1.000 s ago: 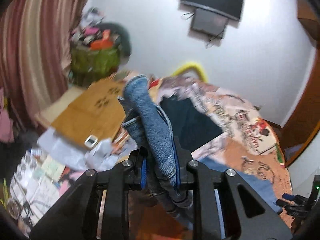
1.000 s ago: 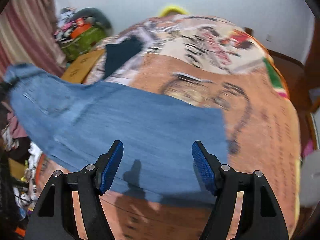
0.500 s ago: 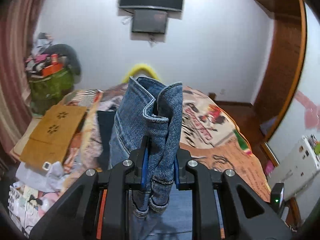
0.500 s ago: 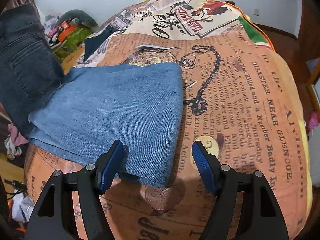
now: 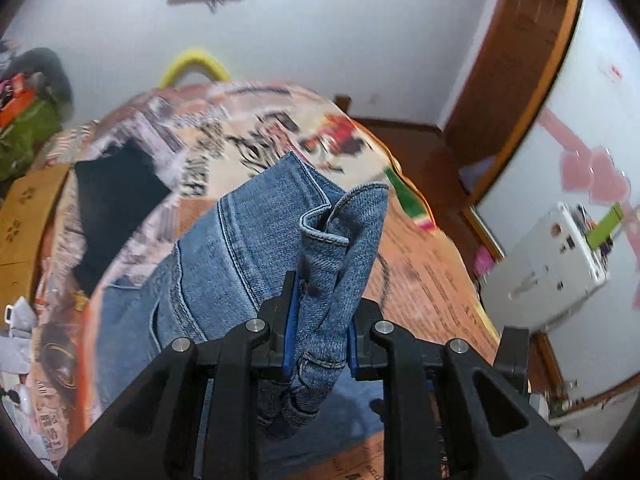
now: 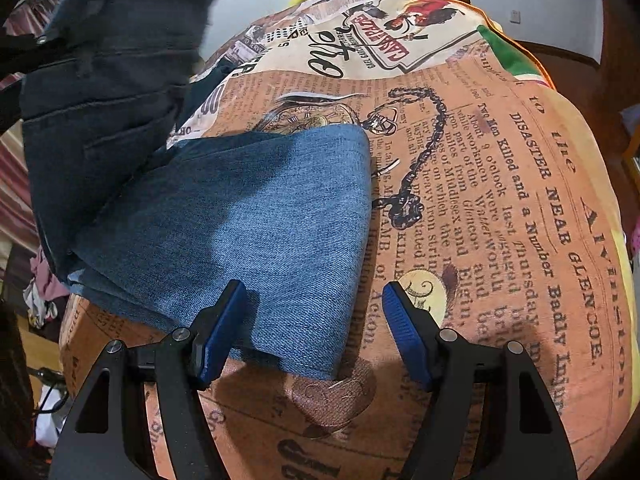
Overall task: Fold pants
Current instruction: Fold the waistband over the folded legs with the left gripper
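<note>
**Jeans half on the bed, half in the air**

Left gripper (image 5: pixel 318 332) has its jaws clamped on a bunched end of the jeans (image 5: pixel 240 256), lifted off the bed (image 6: pixel 500 240). Right gripper (image 6: pixel 312 320) hangs over the flat part, jaws wide apart, gripping nothing.

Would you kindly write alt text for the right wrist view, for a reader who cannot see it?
Blue jeans lie partly folded on a bed covered in a newspaper-print spread, their upper end lifted at left. The right claw hovers open over the jeans' near corner, touching nothing.
</note>
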Demonstrator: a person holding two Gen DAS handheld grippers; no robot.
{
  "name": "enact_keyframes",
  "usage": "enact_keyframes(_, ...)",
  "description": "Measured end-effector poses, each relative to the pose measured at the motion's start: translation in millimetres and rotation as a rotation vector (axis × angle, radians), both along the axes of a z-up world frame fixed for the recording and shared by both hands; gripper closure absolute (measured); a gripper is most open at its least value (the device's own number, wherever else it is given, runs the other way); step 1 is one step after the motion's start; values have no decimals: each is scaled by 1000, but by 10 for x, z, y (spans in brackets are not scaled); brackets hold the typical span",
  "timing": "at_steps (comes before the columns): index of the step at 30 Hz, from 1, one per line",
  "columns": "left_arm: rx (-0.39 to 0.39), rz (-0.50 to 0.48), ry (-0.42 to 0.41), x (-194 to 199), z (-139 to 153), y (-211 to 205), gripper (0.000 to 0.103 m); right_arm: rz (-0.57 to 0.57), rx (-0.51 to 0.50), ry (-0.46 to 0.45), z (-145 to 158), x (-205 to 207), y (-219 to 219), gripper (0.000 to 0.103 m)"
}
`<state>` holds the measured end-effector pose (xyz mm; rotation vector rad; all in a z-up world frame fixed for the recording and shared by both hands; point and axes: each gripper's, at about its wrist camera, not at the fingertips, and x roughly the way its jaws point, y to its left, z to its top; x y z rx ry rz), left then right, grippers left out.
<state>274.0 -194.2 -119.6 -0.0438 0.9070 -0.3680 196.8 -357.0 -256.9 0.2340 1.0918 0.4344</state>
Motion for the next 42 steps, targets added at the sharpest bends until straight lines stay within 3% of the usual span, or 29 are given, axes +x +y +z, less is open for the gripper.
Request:
enact_keyframes(10,56,-113,162,-13,-459,-310,78,-1,1,0,0,-3,-1,36)
enact_keyframes(14,-5,-150,224,-26,-487,-329,56,-3,-5,-4,24,-12,7,36)
enact_keyframes(18,25,-132,132,-94,-305,-266,33,2,-15,-11,76,-34,9,36)
enact_keyframes(23,119,-45,46,35,-125,174,28,9,-29,-24,155,-93,-8,36)
enact_keyframes(27,210,58,38,273,-173,684,27,28,-42,-31,202,-176,1,36)
enact_keyframes(32,313,200,91,685,-478,1364,27,53,-53,-10,151,-178,86,36)
enact_keyframes(38,375,251,168,1081,-972,1729,27,73,-46,20,115,-61,209,33)
enact_keyframes(42,436,197,246,1215,-1446,1805,9,64,-44,38,107,23,211,32)
